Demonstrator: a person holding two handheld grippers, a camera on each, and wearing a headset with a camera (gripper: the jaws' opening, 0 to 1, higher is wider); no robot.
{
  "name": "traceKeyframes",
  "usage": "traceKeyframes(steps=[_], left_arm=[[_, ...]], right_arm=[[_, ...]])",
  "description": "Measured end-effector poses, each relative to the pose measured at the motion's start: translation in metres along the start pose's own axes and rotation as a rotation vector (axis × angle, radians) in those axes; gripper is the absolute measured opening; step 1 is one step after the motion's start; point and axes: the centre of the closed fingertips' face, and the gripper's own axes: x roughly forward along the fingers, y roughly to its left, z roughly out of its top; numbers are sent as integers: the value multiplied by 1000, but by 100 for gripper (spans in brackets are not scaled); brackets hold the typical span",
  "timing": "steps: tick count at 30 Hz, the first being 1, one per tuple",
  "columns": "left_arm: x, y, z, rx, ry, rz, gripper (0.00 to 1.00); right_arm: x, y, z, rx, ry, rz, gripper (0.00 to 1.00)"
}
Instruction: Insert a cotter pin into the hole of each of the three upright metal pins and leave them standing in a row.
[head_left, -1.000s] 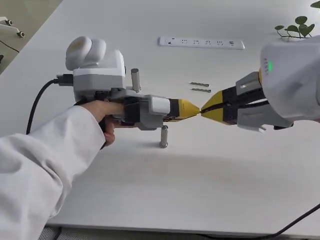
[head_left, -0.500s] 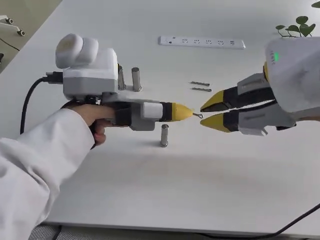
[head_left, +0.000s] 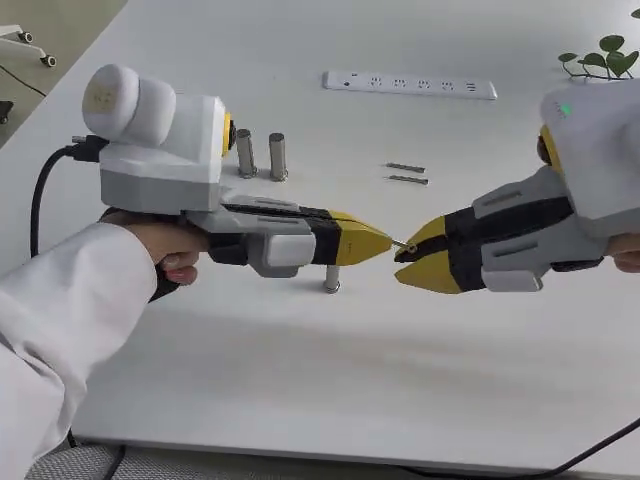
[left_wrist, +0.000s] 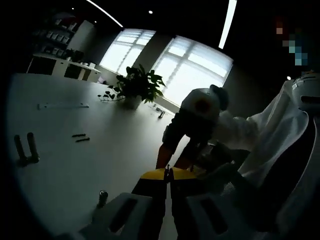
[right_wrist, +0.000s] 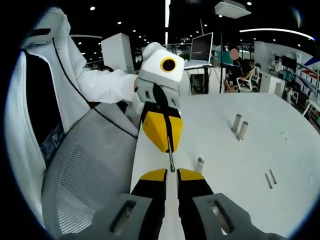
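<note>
Hanging in mid-air above the white table (head_left: 300, 380), the cotter pin (head_left: 403, 245) bridges the noses of the two tools. The left gripper (head_left: 380, 243) has its jaws shut tight on one end, so just a short, thin length pokes out. The right gripper (head_left: 402, 260) has its jaws closed to a narrow slit on the free end, a shallow bite by the look of it. Right under the left tool stands the nearest metal pin (head_left: 331, 279), upright. Two more metal pins (head_left: 246, 153) (head_left: 278, 157) stand side by side farther back, and spare cotter pins (head_left: 404, 167) lie flat on the table beyond. From where I stand, that cotter pin looks like featherweight stiff wire, smooth and slippery. Pinched at the very tip it will likely swivel or spring away, and a hard squeeze might splay its legs. I'd take it close to the head end, crosswise in the pads, leaving the legs bare to enter the hole. The hole itself is too small for me to make out. The upright pins look slim and narrow-footed, so a sideways nudge could topple one. Steadying it low on the shank seems wise.
</note>
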Motion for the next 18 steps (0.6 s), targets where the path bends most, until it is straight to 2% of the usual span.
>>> traceKeyframes(steps=[2, 4, 5, 6, 9, 10, 13, 17, 18], left_arm=[[0, 2, -5, 61, 24, 11, 0], [1, 3, -9, 81, 42, 17, 0], [1, 2, -9, 86, 43, 16, 0], [2, 2, -11, 123, 55, 13, 0], [3, 0, -13, 185, 60, 2, 0], [3, 0, -14, 195, 66, 3, 0], [3, 2, -20, 213, 92, 2, 0], [2, 3, -25, 193, 112, 2, 0], [2, 3, -26, 218, 117, 0, 0]], right_arm=[[1, 2, 0, -7, 4, 0, 1], [1, 2, -2, -16, 18, -3, 3], [2, 2, -3, -17, 20, 3, 2], [2, 4, -3, -14, 19, 9, 1], [3, 10, -3, -17, 29, 28, 0], [4, 12, -5, -56, 44, 33, 0], [5, 14, -6, -68, 60, 39, 0], [5, 17, -6, -56, 63, 52, 0], [5, 17, -6, -56, 66, 55, 0]])
